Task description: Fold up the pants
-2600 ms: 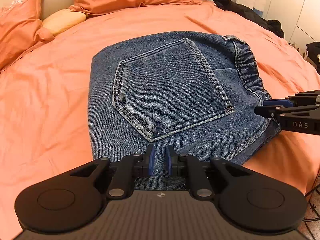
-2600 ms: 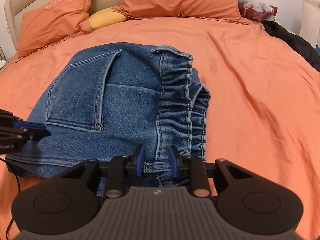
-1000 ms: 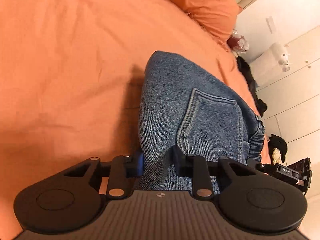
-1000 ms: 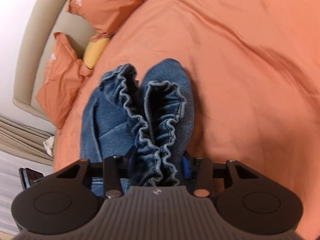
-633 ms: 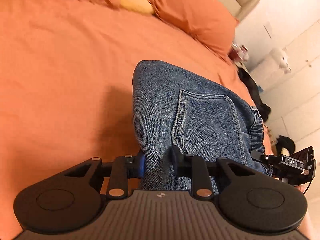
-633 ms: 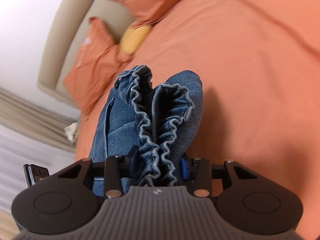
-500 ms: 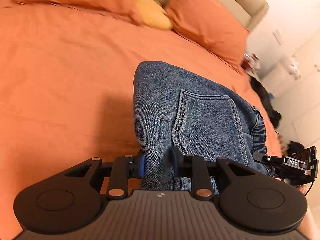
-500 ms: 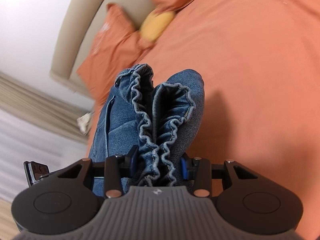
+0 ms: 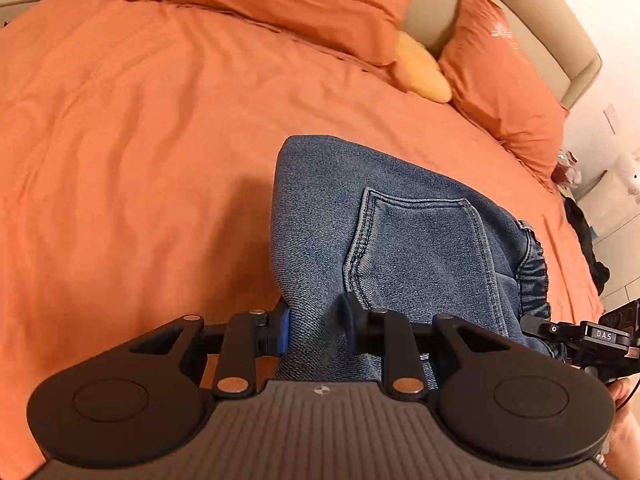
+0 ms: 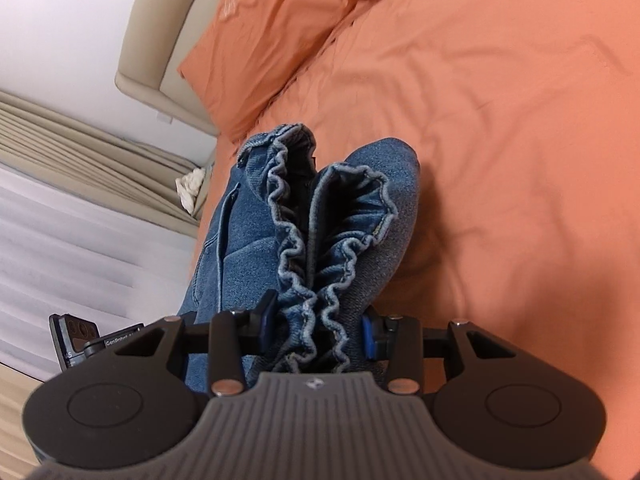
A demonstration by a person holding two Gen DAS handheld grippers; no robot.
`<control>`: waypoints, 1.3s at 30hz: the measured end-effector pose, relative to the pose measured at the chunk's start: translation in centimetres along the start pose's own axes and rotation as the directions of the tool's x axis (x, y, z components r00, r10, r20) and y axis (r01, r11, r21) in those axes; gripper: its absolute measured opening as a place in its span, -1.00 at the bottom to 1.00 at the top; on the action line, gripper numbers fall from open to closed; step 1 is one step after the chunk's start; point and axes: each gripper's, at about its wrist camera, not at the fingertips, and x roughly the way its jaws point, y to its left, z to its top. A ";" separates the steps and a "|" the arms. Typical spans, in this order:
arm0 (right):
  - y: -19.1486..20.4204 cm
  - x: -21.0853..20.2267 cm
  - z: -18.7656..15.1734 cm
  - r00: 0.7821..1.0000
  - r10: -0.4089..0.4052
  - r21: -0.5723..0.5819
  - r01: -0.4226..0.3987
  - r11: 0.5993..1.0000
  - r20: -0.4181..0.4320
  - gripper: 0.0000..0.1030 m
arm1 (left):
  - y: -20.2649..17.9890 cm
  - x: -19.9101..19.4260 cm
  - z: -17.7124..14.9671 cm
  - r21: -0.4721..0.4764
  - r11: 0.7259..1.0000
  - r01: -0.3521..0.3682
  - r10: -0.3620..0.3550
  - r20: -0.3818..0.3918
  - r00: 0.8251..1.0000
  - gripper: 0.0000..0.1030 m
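We see the folded blue jeans (image 9: 400, 240) held up off the orange bedspread (image 9: 140, 140), carried between both grippers. The left gripper (image 9: 316, 330) has its jaws clamped on the folded edge of the denim, just beside the stitched back pocket (image 9: 420, 248), with the blue pads pressing into the cloth from both sides. The right gripper (image 10: 320, 328) is closed on the other end, its jaws pinching the gathered elastic waistband (image 10: 332, 240), which bunches up in 2 ruffled layers between the pads. In the left wrist view the right gripper shows at the far right edge, beside the waistband, with part of a hand (image 9: 626, 392) below it. The jeans cast a shadow on the bedspread beneath them. Behind, 2 orange pillows (image 9: 300, 0) lean against a beige headboard (image 9: 540, 28), with a yellow cushion (image 9: 422, 70) tucked between them. In the right wrist view pale curtains (image 10: 80, 208) hang beside the bed.
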 end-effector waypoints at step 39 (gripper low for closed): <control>19.7 -17.7 -9.7 0.920 -0.147 -0.589 0.349 0.729 0.363 0.63 | -22.1 -30.6 -5.4 0.225 0.731 -0.644 0.475 0.511 0.717 0.66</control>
